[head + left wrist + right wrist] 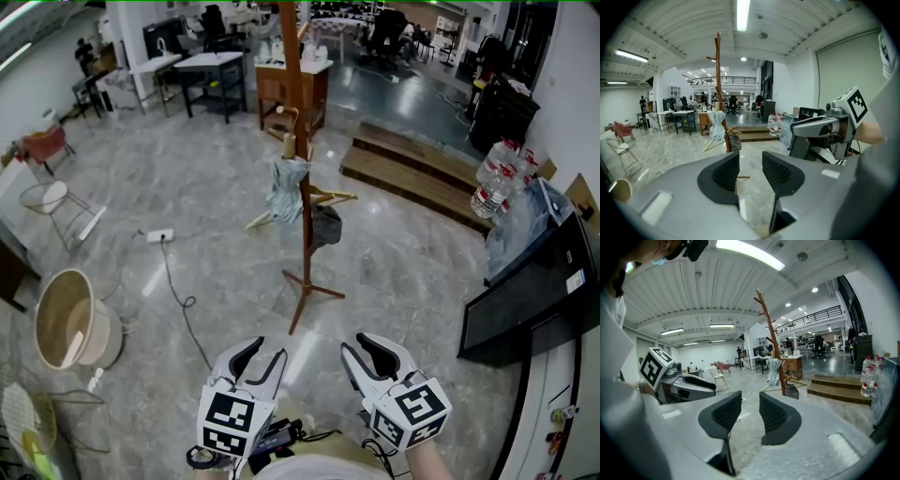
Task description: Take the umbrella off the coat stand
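A tall wooden coat stand [305, 216] [718, 70] [771, 333] rises from the marble floor ahead of me. A pale blue-grey folded umbrella [286, 187] [716, 125] [774, 371] hangs on its left side, wooden handle upward. On the stand's right side hangs a dark bag [326, 225]. My left gripper [266, 349] [750, 161] and right gripper [356, 343] [750, 399] are side by side low in the head view, well short of the stand. Both are open, with only floor between their pads.
A white power strip [159, 235] and its cable lie on the floor to the left. A round tub [66, 319] stands beside a wire chair [52, 202]. Wooden steps [412, 173] lie behind the stand. At the right are a black cabinet [534, 291] and water bottles [492, 183].
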`<control>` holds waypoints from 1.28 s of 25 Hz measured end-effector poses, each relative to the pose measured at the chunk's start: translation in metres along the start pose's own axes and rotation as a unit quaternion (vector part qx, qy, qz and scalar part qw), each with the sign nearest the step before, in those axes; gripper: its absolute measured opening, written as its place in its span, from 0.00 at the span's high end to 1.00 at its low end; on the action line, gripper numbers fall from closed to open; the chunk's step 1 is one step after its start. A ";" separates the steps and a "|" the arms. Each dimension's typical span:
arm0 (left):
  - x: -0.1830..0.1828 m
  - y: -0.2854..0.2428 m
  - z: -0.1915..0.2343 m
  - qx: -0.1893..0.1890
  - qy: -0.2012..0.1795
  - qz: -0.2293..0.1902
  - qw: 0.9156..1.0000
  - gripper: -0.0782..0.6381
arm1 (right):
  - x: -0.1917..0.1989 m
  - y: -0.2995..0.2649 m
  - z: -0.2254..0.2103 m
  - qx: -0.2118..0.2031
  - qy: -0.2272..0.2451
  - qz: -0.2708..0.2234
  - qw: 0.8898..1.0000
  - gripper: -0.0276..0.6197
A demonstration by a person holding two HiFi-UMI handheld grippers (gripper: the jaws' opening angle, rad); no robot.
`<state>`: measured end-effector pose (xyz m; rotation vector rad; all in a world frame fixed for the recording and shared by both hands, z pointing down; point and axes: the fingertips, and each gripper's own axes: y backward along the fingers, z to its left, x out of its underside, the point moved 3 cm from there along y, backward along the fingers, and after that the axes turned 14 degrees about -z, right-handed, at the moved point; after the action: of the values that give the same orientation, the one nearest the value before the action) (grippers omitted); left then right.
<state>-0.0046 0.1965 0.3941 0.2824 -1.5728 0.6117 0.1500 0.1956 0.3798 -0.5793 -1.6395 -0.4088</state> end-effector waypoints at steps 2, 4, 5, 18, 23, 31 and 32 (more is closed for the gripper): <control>0.000 -0.004 0.000 0.001 0.001 -0.002 1.000 0.68 | 0.000 0.000 -0.003 0.000 0.000 0.000 1.000 0.78; -0.001 -0.008 0.000 0.003 0.001 -0.002 1.000 0.68 | 0.001 -0.001 -0.005 0.001 0.001 0.003 1.000 0.78; -0.001 -0.010 0.000 0.004 0.001 -0.002 1.000 0.68 | 0.001 -0.002 -0.007 0.001 0.001 0.004 1.000 0.78; -0.010 -0.056 0.027 0.011 -0.005 -0.003 1.000 0.67 | -0.002 -0.045 -0.033 0.000 0.002 0.002 1.000 0.78; -0.018 -0.077 0.047 0.012 -0.006 -0.001 1.000 0.67 | -0.007 -0.072 -0.045 -0.001 -0.001 0.004 1.000 0.78; -0.030 -0.112 0.084 0.019 -0.008 0.004 1.000 0.67 | -0.018 -0.118 -0.062 0.003 -0.003 0.007 1.000 0.78; -0.032 -0.117 0.088 0.021 -0.008 0.005 1.000 0.67 | -0.019 -0.124 -0.064 0.004 -0.004 0.008 1.000 0.78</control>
<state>-0.0142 0.0471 0.3884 0.3113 -1.5800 0.6519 0.1306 0.0566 0.3781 -0.5887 -1.6414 -0.3892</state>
